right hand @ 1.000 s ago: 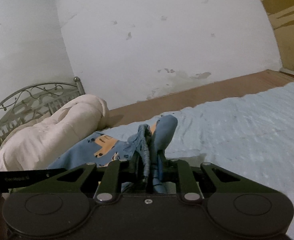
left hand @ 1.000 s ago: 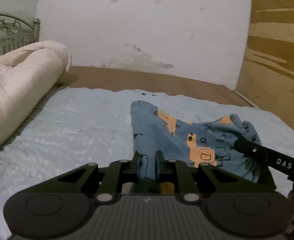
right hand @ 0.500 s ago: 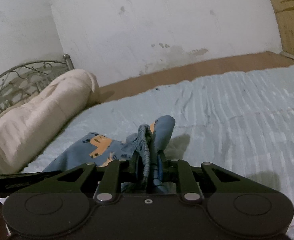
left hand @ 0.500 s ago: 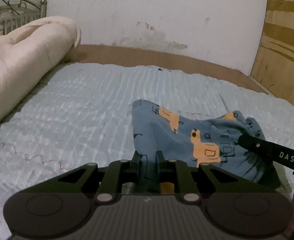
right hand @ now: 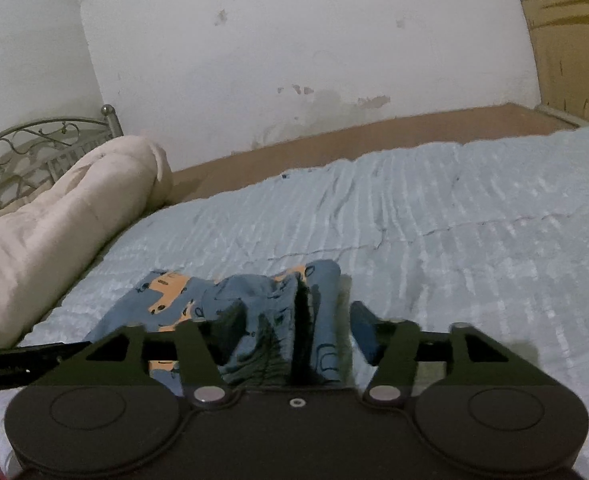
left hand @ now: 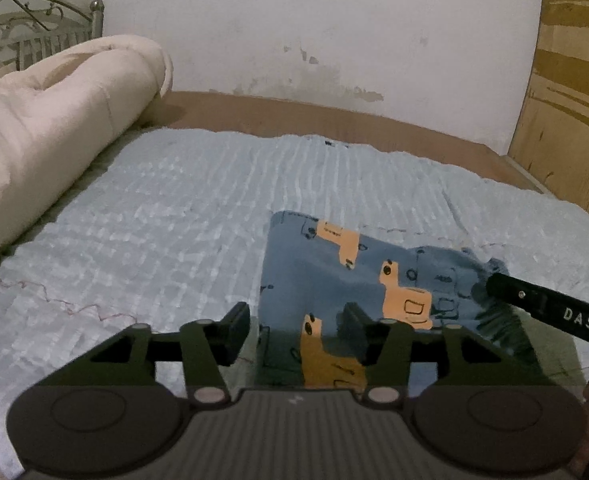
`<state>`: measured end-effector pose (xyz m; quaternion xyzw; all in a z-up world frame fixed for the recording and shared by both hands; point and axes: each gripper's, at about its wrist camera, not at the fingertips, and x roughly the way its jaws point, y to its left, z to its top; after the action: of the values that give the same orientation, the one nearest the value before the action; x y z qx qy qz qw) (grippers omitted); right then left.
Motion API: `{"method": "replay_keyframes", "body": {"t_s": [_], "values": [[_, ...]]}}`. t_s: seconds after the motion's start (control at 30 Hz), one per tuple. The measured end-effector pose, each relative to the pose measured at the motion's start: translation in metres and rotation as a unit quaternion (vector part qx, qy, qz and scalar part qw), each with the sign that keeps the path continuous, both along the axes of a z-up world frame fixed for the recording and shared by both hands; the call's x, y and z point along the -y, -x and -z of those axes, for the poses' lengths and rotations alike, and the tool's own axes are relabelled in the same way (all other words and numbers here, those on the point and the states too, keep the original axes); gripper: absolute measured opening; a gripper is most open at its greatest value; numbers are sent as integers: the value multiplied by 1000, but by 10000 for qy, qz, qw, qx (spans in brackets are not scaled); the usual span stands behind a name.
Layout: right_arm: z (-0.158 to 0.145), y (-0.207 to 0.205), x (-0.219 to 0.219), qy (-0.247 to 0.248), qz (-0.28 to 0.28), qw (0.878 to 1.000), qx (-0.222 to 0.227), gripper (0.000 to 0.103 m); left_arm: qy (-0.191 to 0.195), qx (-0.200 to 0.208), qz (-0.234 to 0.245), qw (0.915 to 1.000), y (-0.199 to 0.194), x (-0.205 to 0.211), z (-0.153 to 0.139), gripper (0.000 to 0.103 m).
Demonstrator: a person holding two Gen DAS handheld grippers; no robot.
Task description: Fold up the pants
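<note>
Blue pants [left hand: 334, 276], orange vehicle print, folded, rumpled on bedspread [left hand: 166, 216]

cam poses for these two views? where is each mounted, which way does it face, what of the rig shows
Left wrist: sits on the left claw, facing forward and down over the pants on the blue bedspread; its open jaws straddle the pants' near edge, and the right claw's finger enters at right.
Right wrist: sits on the right claw, facing the wall across the bed; open jaws flank bunched pants, the left claw's finger at left.
Shared: pants, bedspread, rolled cream quilt, metal headboard.
</note>
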<state>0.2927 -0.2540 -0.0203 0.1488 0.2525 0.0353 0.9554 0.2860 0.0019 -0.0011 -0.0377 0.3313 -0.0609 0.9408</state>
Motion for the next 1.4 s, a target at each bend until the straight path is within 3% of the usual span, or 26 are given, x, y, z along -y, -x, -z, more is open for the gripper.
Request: {"method": "replay_keyframes", "body": {"t_s": [0.23, 0.3, 0.47, 0.93, 1.4], "values": [[-20, 25, 6, 115, 51, 9992, 390, 88, 3, 439, -249, 9987, 26, 1, -21, 87], [-27, 35, 7, 123, 66, 9985, 528, 95, -15, 604, -314, 9977, 36, 1, -27, 90], [-46, 65, 7, 175, 55, 9963, 843, 102, -63, 847, -328, 9959, 64, 3, -42, 101], [-73, 166, -8, 385, -2, 9906, 1310, 102, -223, 1126, -247, 9931, 153, -7, -61, 102], [-70, 255, -23, 555, -99, 9891, 1360, 102, -176, 1157, -426, 9922, 237, -11, -47, 102]]}}
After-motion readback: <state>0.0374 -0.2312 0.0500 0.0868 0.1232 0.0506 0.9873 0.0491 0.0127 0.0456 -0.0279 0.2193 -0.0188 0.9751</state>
